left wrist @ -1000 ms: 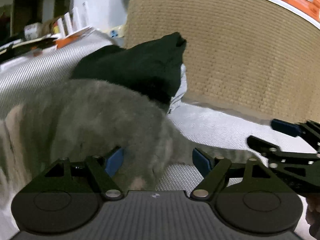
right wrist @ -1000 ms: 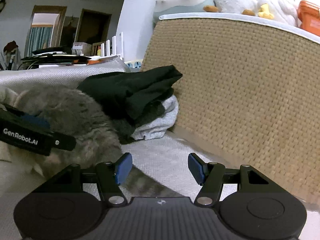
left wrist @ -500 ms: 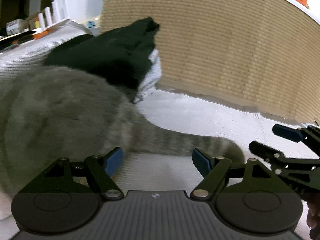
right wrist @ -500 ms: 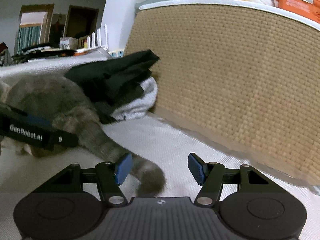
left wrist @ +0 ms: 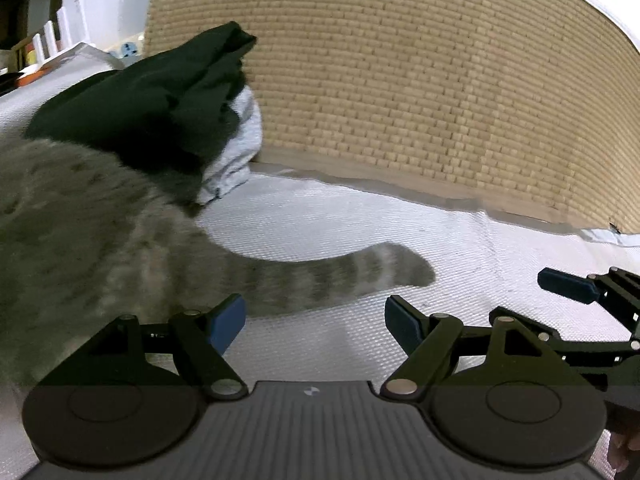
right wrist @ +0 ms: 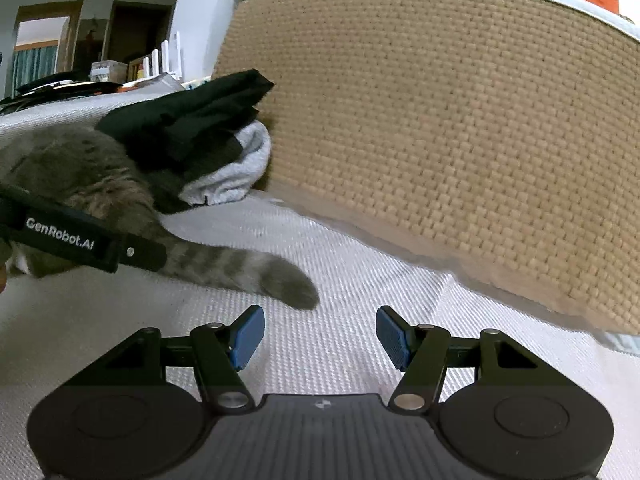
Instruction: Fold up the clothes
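Observation:
A pile of folded dark clothes (left wrist: 152,96) lies on a light grey garment (left wrist: 236,152) against the woven headboard, at the upper left of the left wrist view. The dark clothes (right wrist: 192,120) and the grey garment (right wrist: 236,168) also show in the right wrist view. My left gripper (left wrist: 316,320) is open and empty, low over the white bed cover, short of the pile. My right gripper (right wrist: 320,336) is open and empty over the cover; it also shows at the right edge of the left wrist view (left wrist: 576,300).
A grey tabby cat (left wrist: 80,216) lies between my grippers and the clothes, its striped tail (left wrist: 344,276) stretched right across the white bed cover (left wrist: 360,216). The cat's tail (right wrist: 248,272) ends just ahead of my right gripper. The tan woven headboard (right wrist: 440,128) rises behind.
Both grippers have pulled back and swung right; the cat has shifted left in view and its tail now lies stretched out across the cover. Both grippers stay open.

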Demonstrator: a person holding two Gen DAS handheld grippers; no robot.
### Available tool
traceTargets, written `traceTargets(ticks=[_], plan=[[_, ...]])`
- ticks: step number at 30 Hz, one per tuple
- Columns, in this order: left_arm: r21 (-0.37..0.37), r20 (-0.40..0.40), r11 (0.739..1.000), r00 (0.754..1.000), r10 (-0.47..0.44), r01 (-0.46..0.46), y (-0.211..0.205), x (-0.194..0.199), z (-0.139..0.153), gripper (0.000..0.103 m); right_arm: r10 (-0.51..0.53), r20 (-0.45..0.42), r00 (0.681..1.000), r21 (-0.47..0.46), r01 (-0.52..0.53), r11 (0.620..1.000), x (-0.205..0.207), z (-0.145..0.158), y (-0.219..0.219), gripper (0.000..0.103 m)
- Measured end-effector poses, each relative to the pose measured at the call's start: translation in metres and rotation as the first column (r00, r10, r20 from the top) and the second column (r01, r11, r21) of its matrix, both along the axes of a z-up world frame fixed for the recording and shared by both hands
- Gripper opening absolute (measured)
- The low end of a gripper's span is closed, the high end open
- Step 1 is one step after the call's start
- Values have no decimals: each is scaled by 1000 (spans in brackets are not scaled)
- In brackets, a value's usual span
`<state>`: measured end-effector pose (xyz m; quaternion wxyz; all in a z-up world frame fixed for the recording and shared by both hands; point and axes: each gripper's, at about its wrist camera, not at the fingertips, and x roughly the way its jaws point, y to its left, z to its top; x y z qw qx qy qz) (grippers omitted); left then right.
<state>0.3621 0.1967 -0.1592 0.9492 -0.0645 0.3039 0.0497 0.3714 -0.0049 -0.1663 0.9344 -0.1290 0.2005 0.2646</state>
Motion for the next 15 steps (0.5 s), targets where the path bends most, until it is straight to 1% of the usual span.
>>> traceTargets(ticks=[8,11,15], plan=[[-1,-9,1000,1000,-29,29,-16,14,-9,80,-25,-12,1000,-15,25,1000,2,-10,-19,65],[17,-15,999,999,-48,49,-22,20,-12,80,-35,-15,999,-21,35,999,3,-13,-25,65],[20,-15,998,998,-61,61,-29,27,-16,80,-46,-17,999,-30,45,999,3,-15,-33,65]])
